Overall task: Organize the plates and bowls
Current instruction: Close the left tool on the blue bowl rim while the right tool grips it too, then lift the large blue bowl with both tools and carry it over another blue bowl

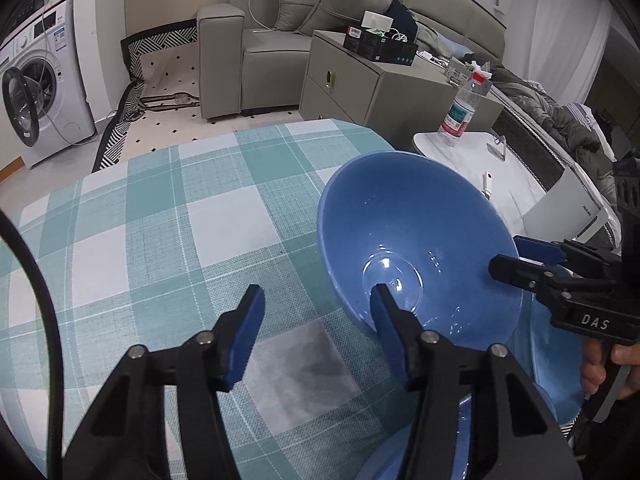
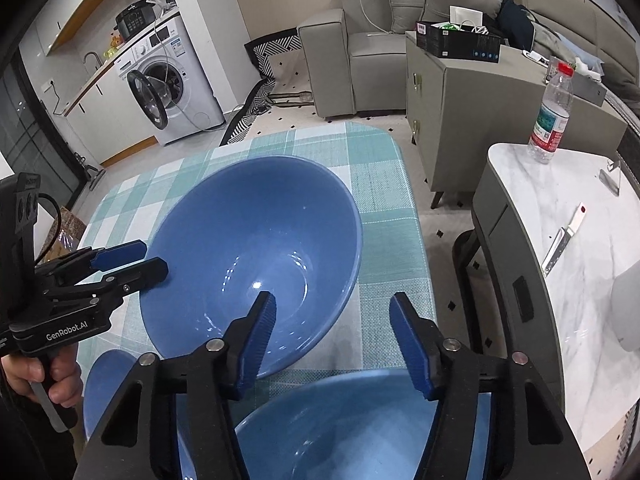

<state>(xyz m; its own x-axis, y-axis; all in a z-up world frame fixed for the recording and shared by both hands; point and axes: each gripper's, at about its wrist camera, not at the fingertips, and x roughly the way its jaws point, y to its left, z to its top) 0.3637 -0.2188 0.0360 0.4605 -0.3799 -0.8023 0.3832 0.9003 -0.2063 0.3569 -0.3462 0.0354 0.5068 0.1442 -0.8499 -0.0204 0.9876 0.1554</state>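
A large blue bowl (image 1: 420, 240) (image 2: 256, 240) sits over the teal checked tablecloth (image 1: 168, 240). My left gripper (image 1: 317, 289) (image 2: 154, 256) is open and straddles the bowl's left rim. One finger is inside the bowl and the other outside, its pad clear of the wall. My right gripper (image 2: 333, 297) (image 1: 506, 254) is open across the opposite rim in the same way. A second blue bowl (image 2: 340, 420) lies nearer, under the right gripper. Another blue dish (image 2: 104, 392) shows at the near left, partly hidden.
A white marble side table (image 2: 580, 300) to the right holds a water bottle (image 2: 550, 120) and a knife (image 2: 564, 240). Behind the table stand a grey cabinet (image 2: 452, 112), a sofa (image 2: 360, 40) and a washing machine (image 2: 168, 88). A hand (image 2: 48, 376) grips the left tool.
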